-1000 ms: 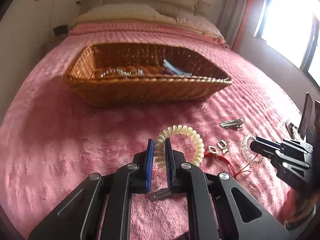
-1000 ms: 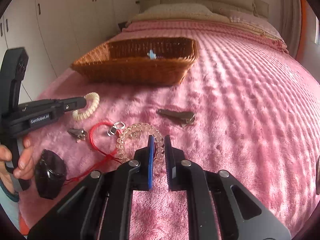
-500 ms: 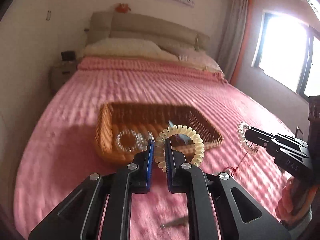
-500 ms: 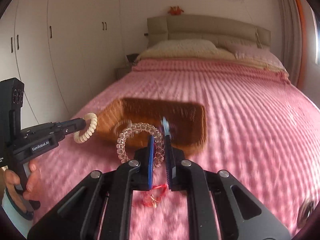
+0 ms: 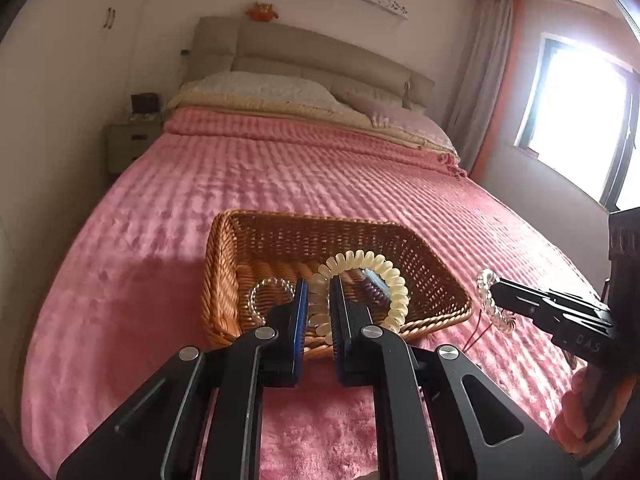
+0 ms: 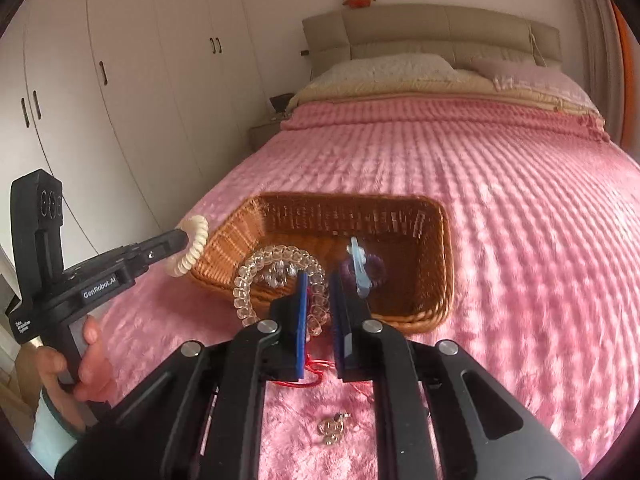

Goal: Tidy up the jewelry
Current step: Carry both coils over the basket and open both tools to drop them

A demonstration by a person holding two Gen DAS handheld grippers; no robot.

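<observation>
Your left hand-held gripper (image 5: 319,312) pinches a cream coil hair tie (image 5: 366,288) at frame centre, raised before the wicker basket (image 5: 224,276); your right hand-held gripper (image 6: 318,300) pinches a clear coil tie (image 6: 276,280) likewise. Several pieces already lie in the basket. Both ties look ready to drop in; a red string (image 6: 316,372) and small metal charms (image 6: 334,432) remain on the bed (image 6: 520,240), lower centre.

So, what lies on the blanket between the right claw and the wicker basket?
In the right wrist view, a red string lies on the pink blanket between the right claw and the wicker basket; small metal charms lie nearer the camera.
</observation>
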